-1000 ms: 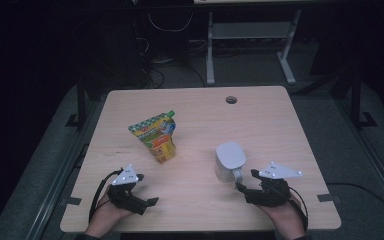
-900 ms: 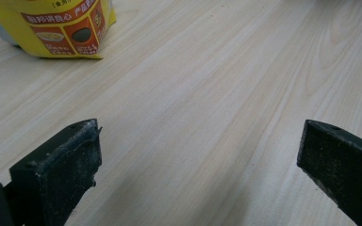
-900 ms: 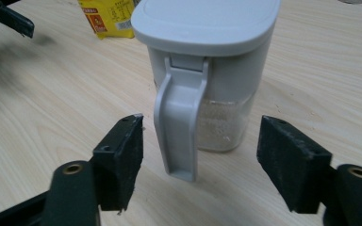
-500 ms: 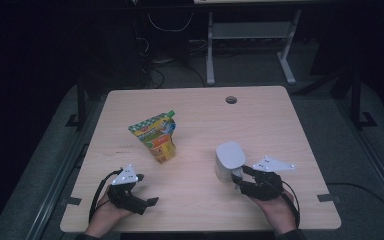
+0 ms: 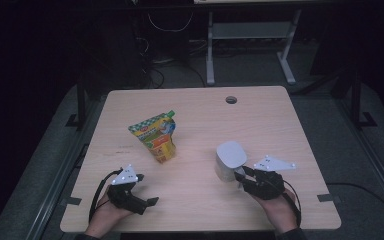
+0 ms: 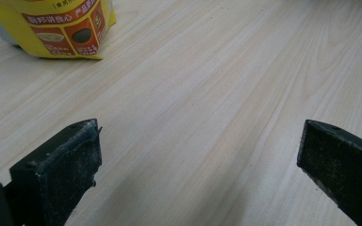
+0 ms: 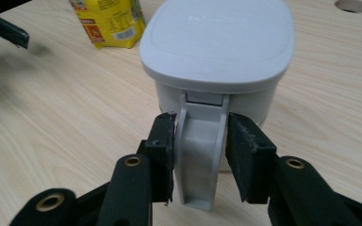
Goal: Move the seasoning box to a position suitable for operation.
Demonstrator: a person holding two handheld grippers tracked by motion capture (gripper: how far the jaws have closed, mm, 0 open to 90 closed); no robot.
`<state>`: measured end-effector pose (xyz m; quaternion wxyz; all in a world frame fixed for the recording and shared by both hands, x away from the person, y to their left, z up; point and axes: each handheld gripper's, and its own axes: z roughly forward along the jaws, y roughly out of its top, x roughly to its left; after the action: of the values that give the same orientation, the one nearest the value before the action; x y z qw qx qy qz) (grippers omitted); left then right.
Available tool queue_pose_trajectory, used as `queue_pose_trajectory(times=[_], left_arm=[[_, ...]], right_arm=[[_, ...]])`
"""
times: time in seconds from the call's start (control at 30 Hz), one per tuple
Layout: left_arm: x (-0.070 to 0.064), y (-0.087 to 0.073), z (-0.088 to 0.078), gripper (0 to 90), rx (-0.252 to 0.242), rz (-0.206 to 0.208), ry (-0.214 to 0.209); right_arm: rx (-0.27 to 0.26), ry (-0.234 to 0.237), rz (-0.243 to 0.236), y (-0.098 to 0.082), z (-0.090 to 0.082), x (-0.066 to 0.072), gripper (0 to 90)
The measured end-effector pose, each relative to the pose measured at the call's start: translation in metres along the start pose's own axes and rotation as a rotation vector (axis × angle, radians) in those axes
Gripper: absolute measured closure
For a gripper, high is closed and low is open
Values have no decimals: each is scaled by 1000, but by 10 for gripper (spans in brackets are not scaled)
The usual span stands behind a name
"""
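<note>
The right gripper (image 7: 199, 155) has just been closing around the grey container's handle (image 7: 200, 155); its pads look just touching. A loose pinch could let the lidded container (image 5: 230, 160) tip on the table (image 5: 280, 130). The left gripper (image 6: 198, 160) gapes wide, empty.

Your container (image 5: 230, 160) is a pale grey plastic tub with rounded corners and a flat lid (image 7: 219, 40) shut on top. It stands upright on the desk (image 5: 280, 120), in the right half and closer to the near edge than the far 1. Its 1 handle (image 7: 199, 155), a flat grey loop, faces the near right corner.
</note>
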<state>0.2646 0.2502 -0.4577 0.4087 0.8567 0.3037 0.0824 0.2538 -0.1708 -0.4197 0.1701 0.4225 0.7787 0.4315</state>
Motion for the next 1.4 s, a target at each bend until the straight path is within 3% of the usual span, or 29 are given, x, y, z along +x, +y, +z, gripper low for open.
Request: queue_pose_trajectory(times=[0.17,0.27,0.47,0.97,1.4], left_arm=[[0,0,0,0,-1,-4,-1],[-1,0,1,0,-1,-2,-3],[-1,1,2,0,-1,-1,-7],[0,0,1,46,-8,0,-20],[-1,1,1,49,-4,7,-24]], right_arm=[[-5,-16,-5,-1,-2,-8,650],[-13,17,-24,0,-1,-16,651],[-17,36,-38,3,3,-19,650],[-7,30,-72,7,6,-21,684],[-38,59,-120,5,2,-23,685]])
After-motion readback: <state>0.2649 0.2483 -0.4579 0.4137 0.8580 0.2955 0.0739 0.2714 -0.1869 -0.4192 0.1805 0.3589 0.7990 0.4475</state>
